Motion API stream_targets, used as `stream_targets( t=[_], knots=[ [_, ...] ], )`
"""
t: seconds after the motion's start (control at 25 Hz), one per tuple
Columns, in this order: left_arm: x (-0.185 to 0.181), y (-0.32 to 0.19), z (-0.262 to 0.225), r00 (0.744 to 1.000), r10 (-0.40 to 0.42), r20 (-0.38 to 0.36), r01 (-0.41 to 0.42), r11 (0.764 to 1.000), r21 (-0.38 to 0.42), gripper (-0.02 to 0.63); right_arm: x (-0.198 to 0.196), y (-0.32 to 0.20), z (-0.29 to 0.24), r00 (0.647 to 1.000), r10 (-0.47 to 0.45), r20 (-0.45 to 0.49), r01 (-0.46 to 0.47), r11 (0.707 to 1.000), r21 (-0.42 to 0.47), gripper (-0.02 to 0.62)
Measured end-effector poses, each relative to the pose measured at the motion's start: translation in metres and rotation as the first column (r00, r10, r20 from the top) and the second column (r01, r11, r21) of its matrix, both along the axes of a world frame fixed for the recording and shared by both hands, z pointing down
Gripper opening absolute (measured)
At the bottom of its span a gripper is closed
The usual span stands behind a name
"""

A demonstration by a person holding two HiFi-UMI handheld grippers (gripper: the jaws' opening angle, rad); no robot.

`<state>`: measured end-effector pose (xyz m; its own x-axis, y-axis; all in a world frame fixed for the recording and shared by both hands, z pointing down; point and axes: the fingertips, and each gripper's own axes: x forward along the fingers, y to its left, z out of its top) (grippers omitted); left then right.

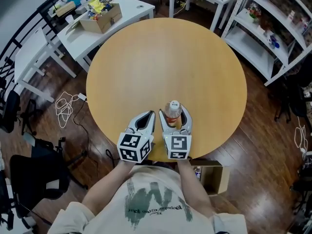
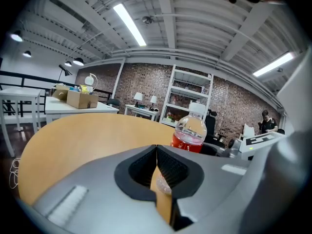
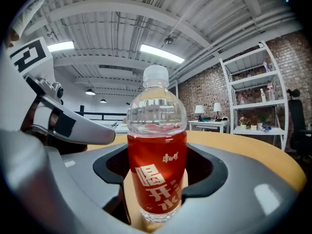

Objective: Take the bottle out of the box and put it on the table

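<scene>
We find the clear plastic bottle with the red label and white cap (image 1: 172, 112) standing upright on the round light-wood table (image 1: 165, 52), near its 6 o'clock edge. The right gripper (image 1: 174, 118) pinches the bottle low on the label, one grey jaw against each side, and the base rests on the tabletop. The left gripper (image 1: 148, 116) lies just beside it at 9 o'clock, with its jaws pressed together and nothing between them. The rest of the tabletop carries nothing. The open brown cardboard box (image 1: 218, 178) sits on the dark wood floor at 5 o'clock, partly under the table edge. At 11 o'clock are white desks (image 1: 136, 6) bearing a second cardboard box of clutter (image 1: 101, 17). White shelving (image 1: 273, 38) stands at 2 o'clock, and loose white cables (image 1: 63, 108) lie on the floor at 9 o'clock.
</scene>
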<state>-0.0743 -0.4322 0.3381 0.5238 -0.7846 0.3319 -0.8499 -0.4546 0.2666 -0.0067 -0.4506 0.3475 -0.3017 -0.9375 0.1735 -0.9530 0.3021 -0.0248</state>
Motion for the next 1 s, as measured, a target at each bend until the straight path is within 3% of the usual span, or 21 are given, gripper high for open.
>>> stream_targets(
  t=[0.2,0.52,0.72,1.0],
  knots=[
    [-0.009,0.011,-0.005,1.000,0.003,0.021,-0.003,1.000,0.008,0.002,0.002,0.009,0.001,0.999,0.033,0.022,-0.033,0.999,-0.021,0.310],
    [-0.011,0.032,-0.013,0.999,0.037,-0.010,-0.037,0.999,0.022,0.002,0.000,0.045,0.003,0.997,0.074,0.008,-0.074,0.996,-0.054,0.308],
    [-0.022,0.059,-0.018,0.996,0.084,-0.014,-0.084,0.996,0.039,0.002,-0.009,0.078,0.000,0.992,0.125,-0.014,-0.125,0.989,-0.080,0.249],
    [-0.070,0.113,-0.025,0.994,0.111,0.008,-0.111,0.992,0.057,0.002,-0.053,0.139,-0.014,0.990,0.140,0.002,-0.140,0.986,-0.088,0.180]
  ],
)
